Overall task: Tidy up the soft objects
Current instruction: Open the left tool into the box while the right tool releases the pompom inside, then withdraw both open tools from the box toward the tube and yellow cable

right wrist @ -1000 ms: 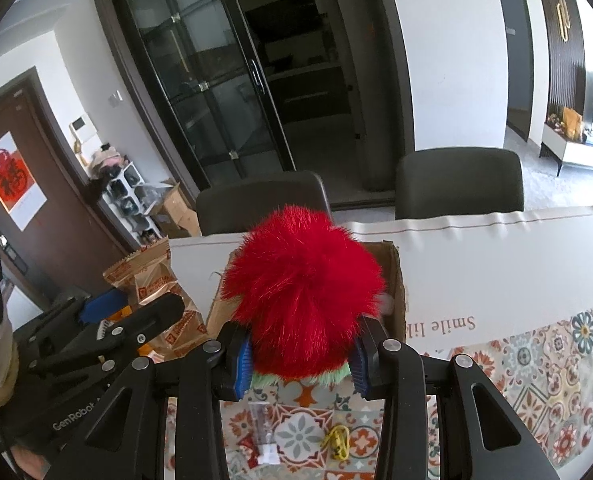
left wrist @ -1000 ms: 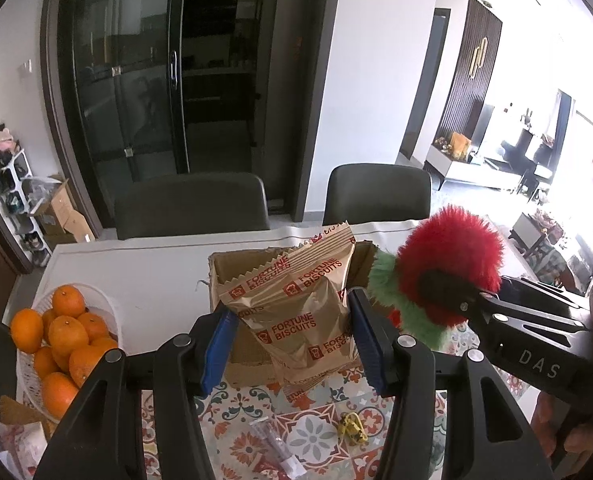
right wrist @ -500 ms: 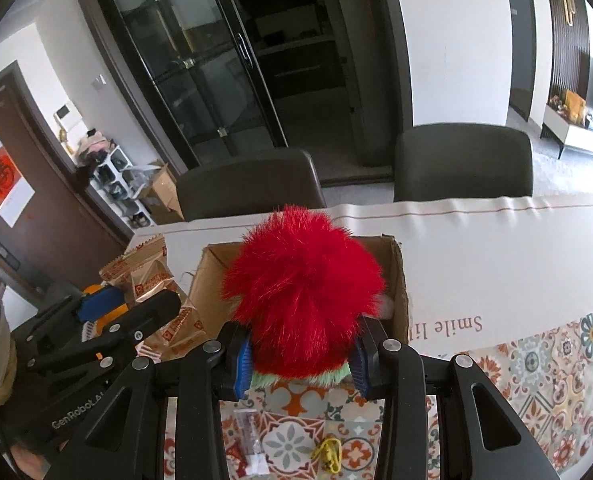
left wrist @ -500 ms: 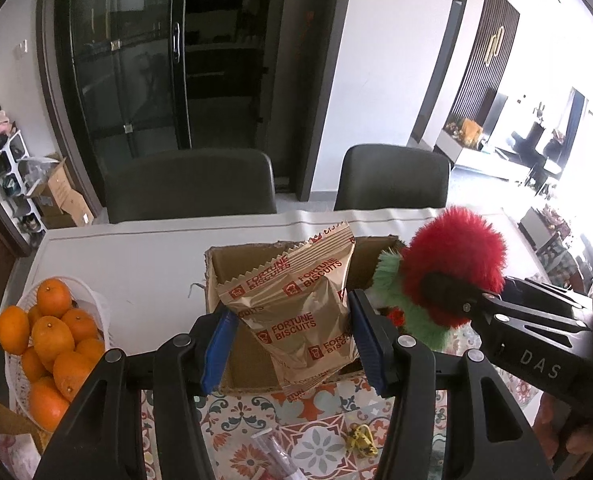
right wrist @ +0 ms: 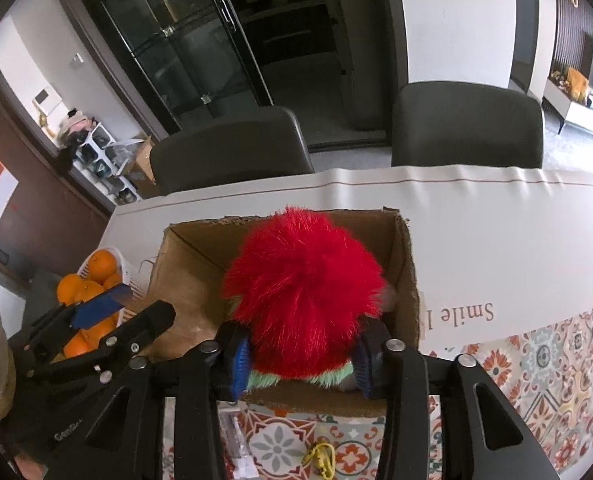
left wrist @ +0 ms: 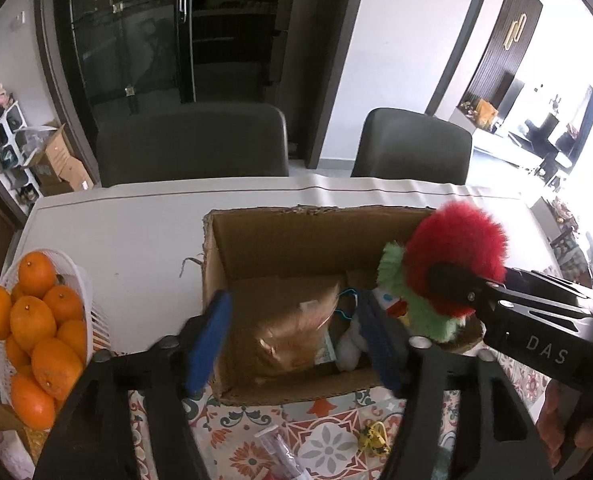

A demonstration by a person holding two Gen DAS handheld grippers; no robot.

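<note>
An open cardboard box (left wrist: pixel 304 216) stands on the table. My left gripper (left wrist: pixel 292 344) hovers over its near-left part. Its jaws are opening, and the biscuit packet (left wrist: pixel 292 336) is a blur dropping free between the blue pads (left wrist: pixel 208 340) into the box. My right gripper (right wrist: pixel 302 360) holds a red fluffy toy (right wrist: pixel 304 292) with green fur over the box's (right wrist: pixel 408 264) right side. Its jaws are opening, with the pads still against the toy. In the left wrist view the toy (left wrist: pixel 456 248) sits at the right gripper's (left wrist: pixel 452 284) tip. The left gripper (right wrist: pixel 128 312) shows at left.
A white basket of oranges (left wrist: pixel 36 320) stands left of the box. A white soft item (left wrist: pixel 348 344) lies inside the box. On the patterned cloth in front lie a small yellow object (left wrist: pixel 372 440) and a clear plastic tube (left wrist: pixel 280 452). Two dark chairs (left wrist: pixel 192 144) stand behind the table.
Both grippers sank toward the box. The left jaws widened and the biscuit packet slipped out of them into the box. The right gripper's pads spread slightly around the toy.
</note>
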